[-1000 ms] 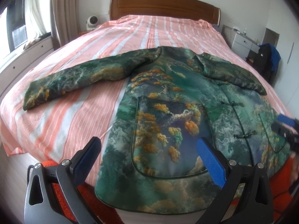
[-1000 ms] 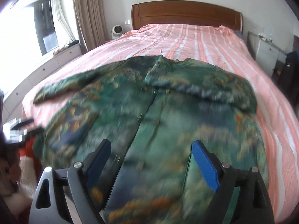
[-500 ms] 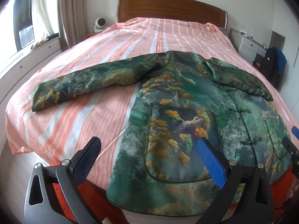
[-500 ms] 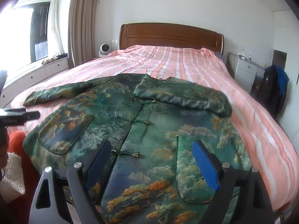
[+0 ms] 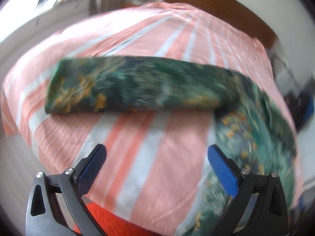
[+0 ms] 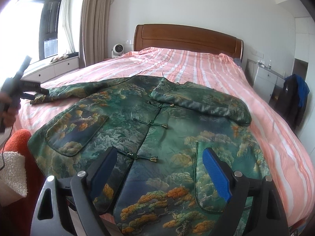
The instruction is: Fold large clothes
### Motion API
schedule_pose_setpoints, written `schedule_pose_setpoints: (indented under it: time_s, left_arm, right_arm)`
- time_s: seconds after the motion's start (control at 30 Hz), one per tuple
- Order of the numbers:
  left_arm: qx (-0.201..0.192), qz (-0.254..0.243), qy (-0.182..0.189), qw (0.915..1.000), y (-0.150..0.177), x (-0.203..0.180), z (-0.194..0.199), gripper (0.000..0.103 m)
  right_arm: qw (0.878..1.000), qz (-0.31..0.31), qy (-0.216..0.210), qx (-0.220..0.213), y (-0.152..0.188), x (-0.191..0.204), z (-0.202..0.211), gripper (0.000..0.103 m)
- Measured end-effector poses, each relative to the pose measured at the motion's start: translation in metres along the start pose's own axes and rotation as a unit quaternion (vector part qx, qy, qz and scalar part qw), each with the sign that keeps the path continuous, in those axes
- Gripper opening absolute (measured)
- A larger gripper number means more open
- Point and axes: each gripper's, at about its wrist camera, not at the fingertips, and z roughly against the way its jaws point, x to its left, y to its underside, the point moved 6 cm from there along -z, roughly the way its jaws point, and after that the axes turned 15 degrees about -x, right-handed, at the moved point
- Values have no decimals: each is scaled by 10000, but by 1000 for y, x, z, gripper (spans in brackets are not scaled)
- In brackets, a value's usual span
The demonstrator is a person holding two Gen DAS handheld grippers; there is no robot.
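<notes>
The left gripper [image 5: 156, 163] is tilting steeply down over the near left edge of the bed [image 5: 137, 147], its blue pads [image 5: 92, 167] spread wide with only striped sheet between them, nothing pinched. In the right wrist view the same tool is showing at nine o'clock, gripped by a hand [image 6: 7, 108] in an orange sleeve with a white fleece cuff [image 6: 11, 173], hanging just beside the end of the outstretched sleeve [image 6: 65, 93].

The right gripper [image 6: 159, 167] is pointing gently downward over the jacket's hem, its pads standing wide apart above the cloth without pressing on it.

The green jacket [image 6: 149, 137], printed with orange trees, is lying face up and flat on the pink-striped bed, collar toward twelve o'clock and the wooden headboard [image 6: 187, 39]. One sleeve is folded across the chest toward two o'clock; the other is stretching out toward nine o'clock.

Compared with a second ago, the left gripper has swung sideways off the jacket's pocket and is now facing the long sleeve [image 5: 137, 86], which is crossing its blurred view from nine to three o'clock. The right gripper's view has shifted slightly and sharpened; the jacket itself is lying as it was.
</notes>
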Motion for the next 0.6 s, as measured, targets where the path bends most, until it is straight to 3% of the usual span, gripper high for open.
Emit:
schedule_pose_setpoints:
  time_s: [0.1,0.2,0.3,0.37,0.5,0.57,0.6]
  left_arm:
    - [67,1196,-161,9927,-21,68,-14,102]
    - [-162,1666,-623,9839,-32,121,-18,102]
    - [-207,1711,-1101,9789,-35,151,-25,102]
    - [-142,1633,-1130,9800,-35,152,-33,102]
    - [-213,951,-956,9906,-44,124,-48,96]
    - [-248,714,-1333,9882,-48,120,-54,82]
    - [-310,602,-1634,9842,-51,121,-55,61]
  right_arm:
    - [10000,-14,10,-19,-1,-1,2,88]
    - [10000,-28,31,-66,-2,-2,3,88]
    - [10000,-57,-4,-11,1,-1,0,88]
    - [10000,-52,-53,23,2,2,-3,88]
    - [9999,71,-123,65,4,11,-6,88]
    - [9998,86,-156,91,4,15,-7,88]
    - [9998,89,-174,90,4,16,-8,88]
